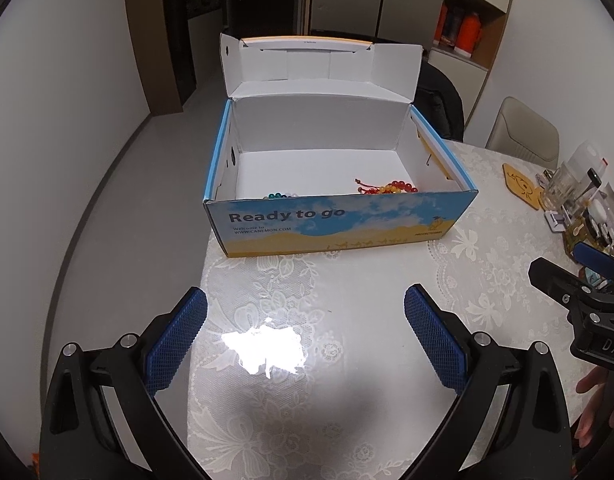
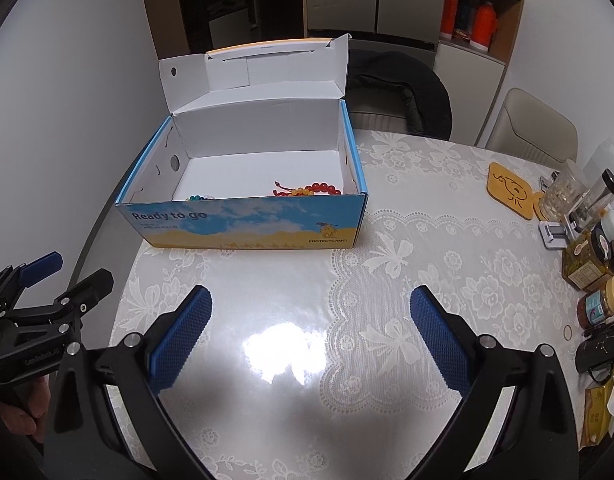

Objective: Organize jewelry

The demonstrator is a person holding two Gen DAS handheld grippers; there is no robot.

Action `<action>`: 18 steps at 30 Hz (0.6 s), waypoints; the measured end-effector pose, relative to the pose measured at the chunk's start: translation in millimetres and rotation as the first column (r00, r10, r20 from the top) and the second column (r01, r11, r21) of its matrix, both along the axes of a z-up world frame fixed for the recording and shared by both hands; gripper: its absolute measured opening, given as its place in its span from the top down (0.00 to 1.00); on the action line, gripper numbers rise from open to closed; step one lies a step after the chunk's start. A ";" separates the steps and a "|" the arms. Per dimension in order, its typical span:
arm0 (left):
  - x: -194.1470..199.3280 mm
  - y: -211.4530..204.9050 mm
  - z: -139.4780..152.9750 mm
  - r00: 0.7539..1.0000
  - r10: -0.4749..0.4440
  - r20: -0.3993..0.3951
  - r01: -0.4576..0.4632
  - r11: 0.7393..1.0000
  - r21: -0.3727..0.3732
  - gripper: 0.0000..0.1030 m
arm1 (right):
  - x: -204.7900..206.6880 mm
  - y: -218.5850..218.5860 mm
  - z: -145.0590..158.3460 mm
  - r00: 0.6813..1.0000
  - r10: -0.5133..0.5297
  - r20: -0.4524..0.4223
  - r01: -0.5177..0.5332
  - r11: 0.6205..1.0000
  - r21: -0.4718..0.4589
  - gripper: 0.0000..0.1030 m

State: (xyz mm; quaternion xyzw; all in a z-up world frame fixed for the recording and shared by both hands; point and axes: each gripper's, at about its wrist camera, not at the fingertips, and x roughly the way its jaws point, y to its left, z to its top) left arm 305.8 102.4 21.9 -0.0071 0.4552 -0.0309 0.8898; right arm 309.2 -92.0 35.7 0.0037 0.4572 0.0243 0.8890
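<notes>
Below, two handheld grippers poised over a lace-patterned tablecloth (image 2: 447, 264), both released. Left gripper (image 1: 305, 336): jaws spread wide, blue ridged pads (image 1: 175, 344) well apart, nothing between them, nothing touched. Right gripper (image 2: 311, 334): jaws likewise spread wide, blue pads (image 2: 441, 340) well apart, holding nothing.

Farther off, near the table's left edge, an open cardboard box (image 1: 339, 220) with a blue-and-yellow front printed "Ready to go", lid flipped up behind. Inside, toward the near right corner, a red and orange beaded bracelet (image 1: 391, 188) with a red cord; toward the near left, a second beaded piece (image 1: 277, 196) with teal beads, mostly hidden behind the front wall, full shape not discernible. Same pair seen from the right wrist camera: red bracelet (image 2: 311, 190) and teal beads (image 2: 197, 198) just peeking over the wall.

At the far right of the table, a yellow coaster (image 2: 511, 190), a clear glass (image 2: 561, 196), and a crowd of jars and bottles (image 2: 599, 276), partly cut off by the frame edge, labels too small to read. Beyond the table, a dark jacket draped over a chair (image 2: 407, 92) and a beige chair (image 2: 535, 128). Bright glare patch on the cloth between the pads, washing out the lace pattern.
</notes>
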 end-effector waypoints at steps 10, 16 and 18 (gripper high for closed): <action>1.8 -7.3 -1.4 1.000 -0.010 -0.019 0.010 1.000 0.019 0.06 | 1.3 -0.4 -1.8 1.000 -0.004 -0.014 0.004 1.000 0.006 0.07; 0.0 -5.8 0.3 1.000 0.018 0.008 -0.018 1.000 0.001 0.06 | 2.6 -0.6 -1.7 1.000 -0.004 -0.013 0.004 1.000 0.002 0.07; 0.4 -5.3 1.5 1.000 0.019 0.014 -0.019 1.000 0.003 0.06 | 3.0 -1.1 -1.8 1.000 -0.006 -0.014 0.006 1.000 0.003 0.07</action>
